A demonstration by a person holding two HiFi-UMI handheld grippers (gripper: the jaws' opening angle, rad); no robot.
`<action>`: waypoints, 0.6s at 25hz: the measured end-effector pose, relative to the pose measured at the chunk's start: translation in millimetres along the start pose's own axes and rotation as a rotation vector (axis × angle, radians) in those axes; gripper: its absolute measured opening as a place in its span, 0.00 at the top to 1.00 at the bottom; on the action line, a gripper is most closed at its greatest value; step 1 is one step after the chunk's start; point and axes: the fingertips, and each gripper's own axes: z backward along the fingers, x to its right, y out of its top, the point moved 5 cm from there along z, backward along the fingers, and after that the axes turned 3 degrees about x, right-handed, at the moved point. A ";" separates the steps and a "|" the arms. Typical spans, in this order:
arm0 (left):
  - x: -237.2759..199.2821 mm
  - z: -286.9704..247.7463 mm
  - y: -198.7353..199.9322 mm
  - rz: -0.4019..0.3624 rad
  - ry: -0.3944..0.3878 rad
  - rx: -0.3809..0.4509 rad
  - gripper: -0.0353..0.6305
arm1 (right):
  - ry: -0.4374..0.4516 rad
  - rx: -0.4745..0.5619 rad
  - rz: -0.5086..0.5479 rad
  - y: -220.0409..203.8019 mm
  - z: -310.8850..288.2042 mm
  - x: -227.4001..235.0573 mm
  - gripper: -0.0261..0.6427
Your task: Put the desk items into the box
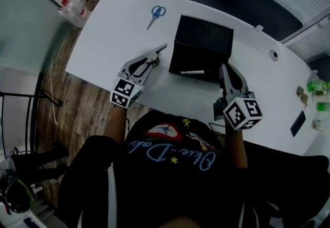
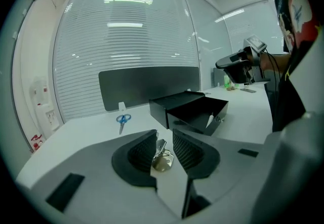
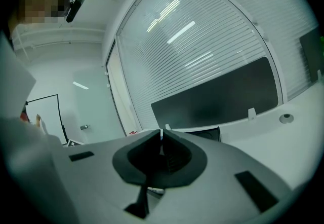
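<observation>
Office interior, open-plan by its furnishings. Long white curved desk (image 1: 113, 46) backed by a dark grey privacy screen (image 2: 147, 86), with a round cable grommet (image 1: 274, 55) set into the top. Behind, tall glass partitions (image 2: 126, 40) lined with horizontal slat blinds and mirroring ceiling strip lights. Grey wood-look plank flooring (image 1: 77, 108) below the desk edge. On the desktop, ordinary stationery: blue-handled scissors (image 1: 156, 14) and a black open box (image 1: 203, 41) holding a white marker pen (image 1: 192, 72).

A white desk (image 1: 113, 46) stands on wood flooring (image 1: 77, 113) before slatted window blinds (image 2: 131, 40).
</observation>
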 end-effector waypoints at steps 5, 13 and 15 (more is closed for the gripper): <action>2.3 -8.3 -6.1 -0.054 -0.003 -0.051 0.78 | -0.005 0.008 0.000 1.4 -0.1 6.5 0.93; 8.7 -26.0 -16.9 -0.215 -0.018 -0.178 0.78 | -0.030 0.012 -0.024 2.4 5.4 17.7 0.93; 10.2 -29.2 -17.7 -0.241 -0.026 -0.196 0.78 | -0.037 0.012 -0.025 3.6 5.8 19.4 0.93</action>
